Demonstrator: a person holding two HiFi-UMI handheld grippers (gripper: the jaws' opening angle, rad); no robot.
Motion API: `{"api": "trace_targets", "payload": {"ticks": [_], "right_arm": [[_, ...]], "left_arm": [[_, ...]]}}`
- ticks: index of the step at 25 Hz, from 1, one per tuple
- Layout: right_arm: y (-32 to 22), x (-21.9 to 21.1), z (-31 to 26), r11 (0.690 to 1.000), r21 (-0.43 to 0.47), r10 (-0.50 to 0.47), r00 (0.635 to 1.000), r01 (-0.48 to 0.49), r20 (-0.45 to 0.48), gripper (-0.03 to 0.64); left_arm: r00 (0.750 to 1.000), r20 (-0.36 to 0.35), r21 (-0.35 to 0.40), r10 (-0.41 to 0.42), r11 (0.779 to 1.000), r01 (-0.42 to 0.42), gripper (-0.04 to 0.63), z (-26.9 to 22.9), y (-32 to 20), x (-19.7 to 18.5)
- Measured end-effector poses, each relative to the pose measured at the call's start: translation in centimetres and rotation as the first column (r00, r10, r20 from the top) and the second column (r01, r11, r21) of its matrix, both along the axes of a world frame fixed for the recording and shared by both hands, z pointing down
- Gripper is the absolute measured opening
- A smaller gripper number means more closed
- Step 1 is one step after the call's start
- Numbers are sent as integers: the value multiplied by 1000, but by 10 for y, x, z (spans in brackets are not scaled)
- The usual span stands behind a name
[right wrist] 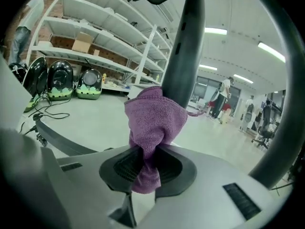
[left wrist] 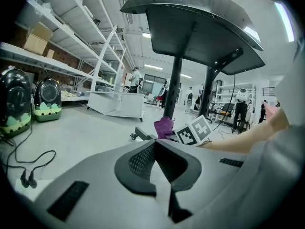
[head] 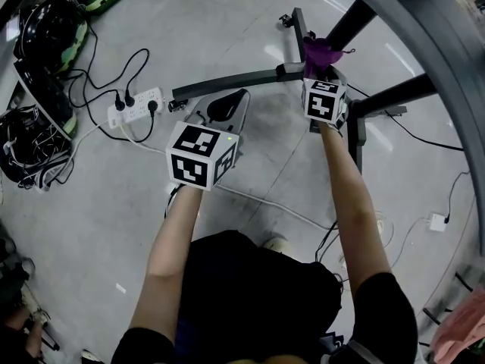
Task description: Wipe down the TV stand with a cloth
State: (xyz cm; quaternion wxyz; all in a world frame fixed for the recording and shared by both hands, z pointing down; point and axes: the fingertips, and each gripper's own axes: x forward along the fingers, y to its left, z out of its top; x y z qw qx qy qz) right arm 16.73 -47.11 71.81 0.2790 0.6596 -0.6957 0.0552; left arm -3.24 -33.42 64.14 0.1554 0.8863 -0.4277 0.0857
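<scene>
Right gripper view: our right gripper [right wrist: 145,152] pinches the cloth [right wrist: 155,116] against the TV stand [right wrist: 183,46]; we should press firmly and keep the pressed-together, empty left gripper [left wrist: 155,149] clear.

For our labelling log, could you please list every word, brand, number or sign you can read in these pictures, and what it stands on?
No legible text in any view.
Left cube and right cube: black-and-white square patterns only, no letters or numbers.
Power strip: any print is too small to read.
Box: any print is too blurred to read.
Cloth: no tag or label shows.
</scene>
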Motion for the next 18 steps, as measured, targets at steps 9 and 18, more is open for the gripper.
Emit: {"api": "trace_targets", "payload": {"ticks": [9,18], "right_arm": [[22,19,43,988,-146,42,999,-46,-27,81],[49,-22,14,994,-95,-46,999,44,-13,81]], "left_arm": [[1000,-5,4,17,1000,-17,5,-4,4,3],[999,-30,10,24,1000,-24,5,-10,19,-6]]}}
